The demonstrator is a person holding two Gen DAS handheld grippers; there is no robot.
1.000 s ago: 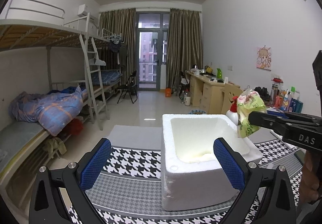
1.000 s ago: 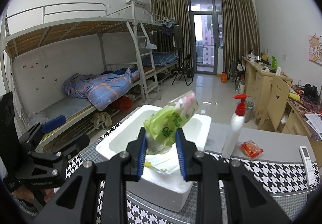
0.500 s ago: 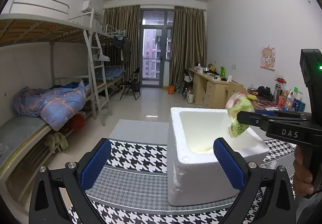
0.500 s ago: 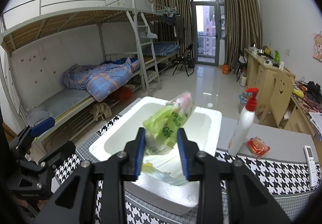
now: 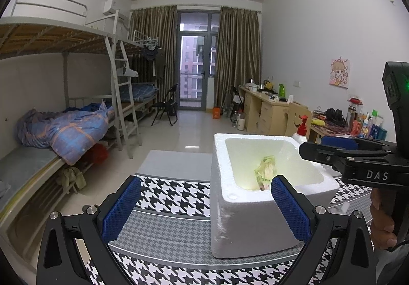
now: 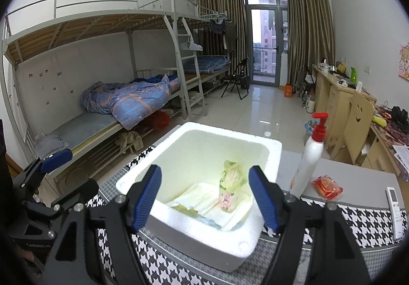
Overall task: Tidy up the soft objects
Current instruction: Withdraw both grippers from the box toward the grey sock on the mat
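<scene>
At the far left of the right wrist view, the left hand-held gripper (image 6: pixel 55 157) shows as a black frame with a blue pad; in its own view its blue pads stand wide apart with nothing between them, low in the frame over the houndstooth cloth (image 5: pixel 163 198) on the surface. Above and behind it, at the left, stands a metal bunk bed (image 6: pixel 102 67) with a rumpled blue quilt (image 6: pixel 127 100) on the lower bunk.

In the middle sits the white foam box (image 6: pixel 179 231). Inside it, right of centre, the green tissue pack (image 6: pixel 231 187) stands upright on folded white cloths (image 6: pixel 202 199). The right hand-held gripper (image 6: pixel 205 199) hangs over the box's near rim with its jaws opening; the pack is framed between the blue pads from this view but lies down in the box, touched by neither.

Right of the box stands a white pump bottle (image 6: pixel 310 157) with a red top, then a red snack packet (image 6: pixel 327 186) on the grey surface, and a white remote control (image 6: pixel 395 204) at the far right.
</scene>
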